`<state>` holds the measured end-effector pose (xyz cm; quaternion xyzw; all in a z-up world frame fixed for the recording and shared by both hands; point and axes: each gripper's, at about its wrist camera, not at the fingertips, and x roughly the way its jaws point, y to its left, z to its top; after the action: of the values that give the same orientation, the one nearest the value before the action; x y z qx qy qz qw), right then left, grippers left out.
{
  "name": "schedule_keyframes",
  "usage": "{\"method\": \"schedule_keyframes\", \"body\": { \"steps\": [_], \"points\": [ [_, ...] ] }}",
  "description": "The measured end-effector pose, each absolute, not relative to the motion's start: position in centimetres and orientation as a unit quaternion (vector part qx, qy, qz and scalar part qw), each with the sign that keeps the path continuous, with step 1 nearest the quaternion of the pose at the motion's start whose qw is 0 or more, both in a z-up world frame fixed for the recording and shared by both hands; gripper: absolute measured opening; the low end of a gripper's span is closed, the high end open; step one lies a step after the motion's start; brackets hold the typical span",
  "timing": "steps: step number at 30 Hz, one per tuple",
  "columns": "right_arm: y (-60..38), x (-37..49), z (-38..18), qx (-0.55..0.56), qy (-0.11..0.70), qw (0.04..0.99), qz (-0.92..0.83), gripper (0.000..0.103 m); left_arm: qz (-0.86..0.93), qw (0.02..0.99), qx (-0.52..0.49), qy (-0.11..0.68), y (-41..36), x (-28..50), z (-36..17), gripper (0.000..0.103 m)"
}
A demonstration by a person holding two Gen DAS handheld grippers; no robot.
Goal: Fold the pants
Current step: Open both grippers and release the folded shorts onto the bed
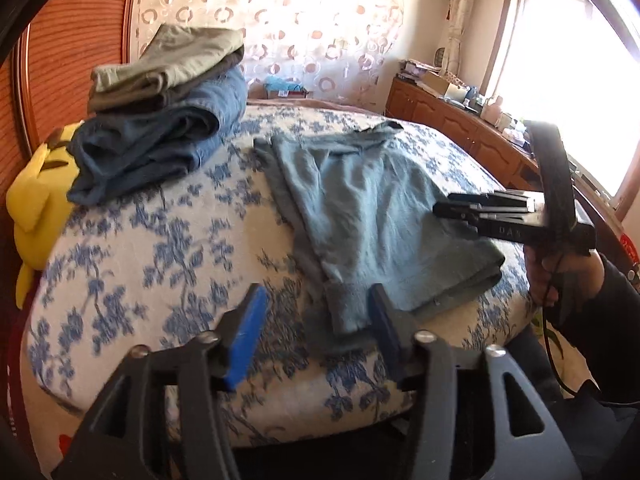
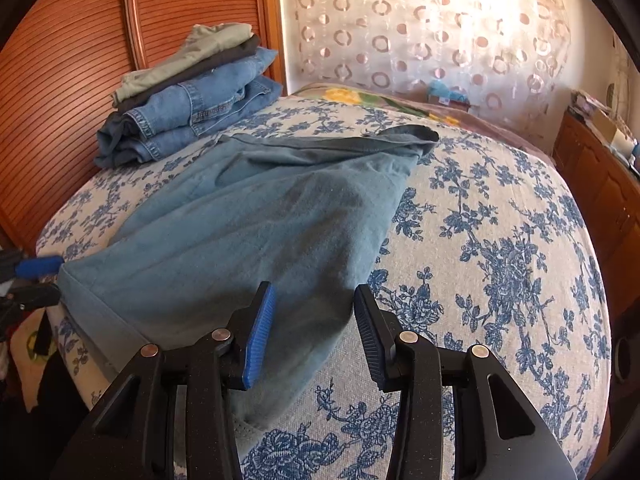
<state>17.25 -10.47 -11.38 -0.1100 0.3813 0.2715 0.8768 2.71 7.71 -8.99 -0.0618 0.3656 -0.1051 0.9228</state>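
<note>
Teal pants [image 1: 372, 208] [image 2: 260, 216] lie folded flat on the bed's blue floral cover [image 2: 500, 240]. In the left wrist view my left gripper [image 1: 318, 292] stands open just above the near hem corner; the cloth lies loose between its blue pads [image 1: 248, 336]. In the right wrist view that gripper [image 2: 44, 282] shows at the left edge, by the hem corner. My right gripper [image 2: 315, 288] hovers open over the pants' right side, the fabric flat under the gap. From the left it [image 1: 440, 210] shows above the pants, held by a hand in a dark sleeve.
A stack of folded clothes [image 1: 160, 120] [image 2: 192, 96], jeans under dark and olive pieces, sits at the back left of the bed. A yellow plush toy [image 1: 36, 200] lies beside it. A slatted wooden panel [image 2: 72, 100] stands behind, and a cluttered wooden cabinet [image 1: 460, 120] under the window.
</note>
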Motion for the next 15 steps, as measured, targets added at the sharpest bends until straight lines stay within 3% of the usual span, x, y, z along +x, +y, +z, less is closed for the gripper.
{"method": "schedule_keyframes", "body": {
  "steps": [1,15],
  "points": [
    [-10.5,17.3,-11.4,-0.110,0.382,0.877,0.271,0.041,-0.108,0.923,-0.062,0.364,7.8,3.1,-8.8,0.066],
    [-10.7,17.1,-11.6,-0.102,0.374,0.883,0.265,0.040,-0.102,0.929,-0.017,0.356,7.7,11.7,-6.8,0.068]
  ]
}}
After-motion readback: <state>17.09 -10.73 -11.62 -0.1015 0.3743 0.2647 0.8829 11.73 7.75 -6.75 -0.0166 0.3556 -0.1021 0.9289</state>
